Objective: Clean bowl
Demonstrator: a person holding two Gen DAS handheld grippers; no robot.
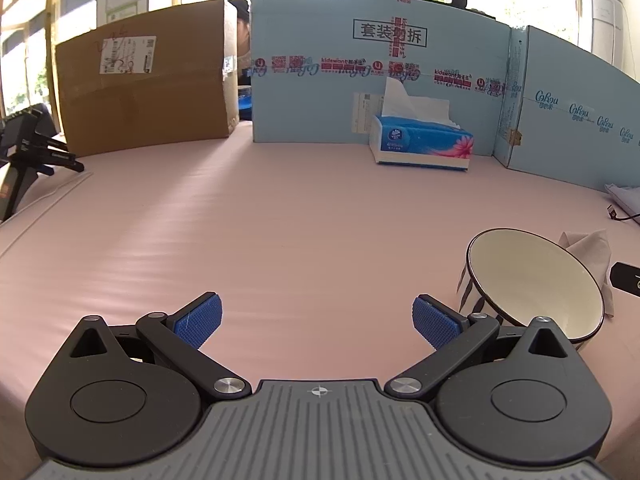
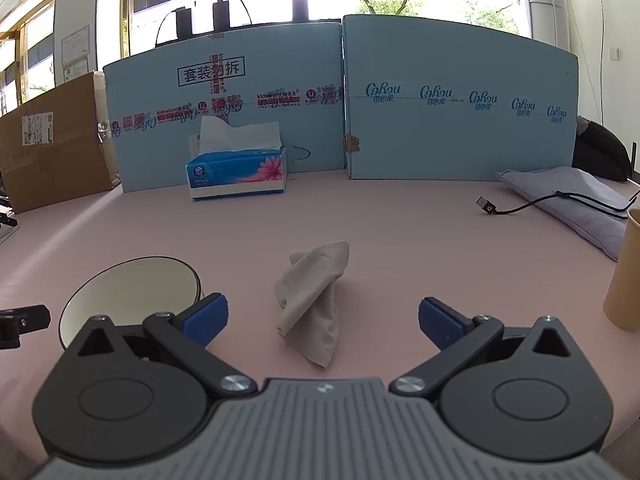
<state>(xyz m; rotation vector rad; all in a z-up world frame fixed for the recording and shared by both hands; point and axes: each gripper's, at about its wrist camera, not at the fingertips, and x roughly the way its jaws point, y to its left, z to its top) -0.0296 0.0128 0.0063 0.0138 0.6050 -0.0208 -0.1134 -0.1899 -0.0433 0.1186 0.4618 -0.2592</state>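
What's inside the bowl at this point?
The bowl shows only a bare cream interior; no food or cloth is visible. In both views a hand-held gripper hides its near edge, so that strip can't be checked. The cloth lies beside it.

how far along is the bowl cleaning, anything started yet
Nothing looks done. The left claw and right claw are both open and empty. The crumpled cloth lies on the pink table, ahead of the right claw. The bowl sits untouched beside it. Grabbing the cloth and wiping remain.
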